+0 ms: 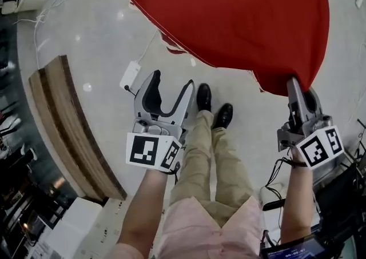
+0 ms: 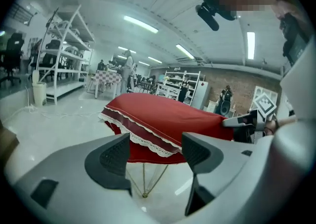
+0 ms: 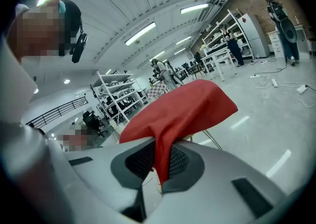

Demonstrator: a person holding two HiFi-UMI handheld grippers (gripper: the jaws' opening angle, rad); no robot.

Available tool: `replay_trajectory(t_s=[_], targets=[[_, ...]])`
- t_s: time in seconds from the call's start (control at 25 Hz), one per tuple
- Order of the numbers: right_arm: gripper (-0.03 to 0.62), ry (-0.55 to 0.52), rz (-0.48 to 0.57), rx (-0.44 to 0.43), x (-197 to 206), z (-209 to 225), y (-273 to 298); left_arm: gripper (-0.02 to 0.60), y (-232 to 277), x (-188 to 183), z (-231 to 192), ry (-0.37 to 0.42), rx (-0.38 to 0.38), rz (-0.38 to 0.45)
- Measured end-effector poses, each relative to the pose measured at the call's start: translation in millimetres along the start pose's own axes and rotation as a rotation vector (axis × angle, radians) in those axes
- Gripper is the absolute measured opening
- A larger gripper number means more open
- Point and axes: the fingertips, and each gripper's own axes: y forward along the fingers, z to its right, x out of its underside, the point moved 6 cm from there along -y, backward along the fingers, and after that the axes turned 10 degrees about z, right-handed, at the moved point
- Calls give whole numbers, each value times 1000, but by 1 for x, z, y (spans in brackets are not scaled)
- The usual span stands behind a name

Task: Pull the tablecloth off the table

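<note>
A red tablecloth with a white lace hem covers a small table ahead of me; thin metal table legs show under it in the left gripper view. My right gripper is shut on the cloth's near right corner. In the right gripper view a fold of the tablecloth hangs pinched between the jaws of that right gripper. My left gripper stands open over the floor, left of the cloth and apart from it. In its own view the left gripper holds nothing, with the tablecloth beyond it.
A curved wooden bench lies at the left, with white boxes near it. A white power strip and its cord lie on the pale floor by the cloth's left edge. My shoes stand between the grippers. Shelving and people are far off.
</note>
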Motion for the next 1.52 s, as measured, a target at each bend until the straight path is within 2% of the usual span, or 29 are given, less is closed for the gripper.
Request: replay_trajectory(t_s=[0.12, 0.32, 0.52, 0.64, 0.88, 1.0, 1.12, 1.24, 1.32, 1.4, 1.52], targets=[[34, -13, -13, -1, -18, -13, -10, 343, 0, -1, 4, -150, 27, 13], [34, -38, -9, -18, -26, -26, -9, 389, 10, 17, -8, -315, 42, 53], [34, -68, -22, -42, -28, -33, -9, 472, 37, 33, -18, -543, 128, 142], [35, -78, -30, -54, -27, -32, -8, 500, 50, 34, -24, -675, 159, 217], [35, -86, -47, -70, -22, -28, -12, 503, 68, 40, -43, -811, 106, 310], [34, -93, -63, -86, -21, -27, -12, 503, 80, 45, -52, -884, 105, 349], [35, -98, -69, -101, -22, -27, -12, 503, 90, 40, -51, -884, 131, 359], [35, -119, -77, -101, -24, -27, -12, 499, 90, 31, -44, -795, 159, 336], [35, -118, -77, -95, -23, -28, -12, 479, 86, 28, -44, -751, 151, 318], [35, -123, -83, -83, -21, -30, -9, 279, 81, 27, -50, -722, 113, 290], [35, -115, -85, -74, -19, -34, -5, 179, 78, 22, -53, -707, 92, 260]])
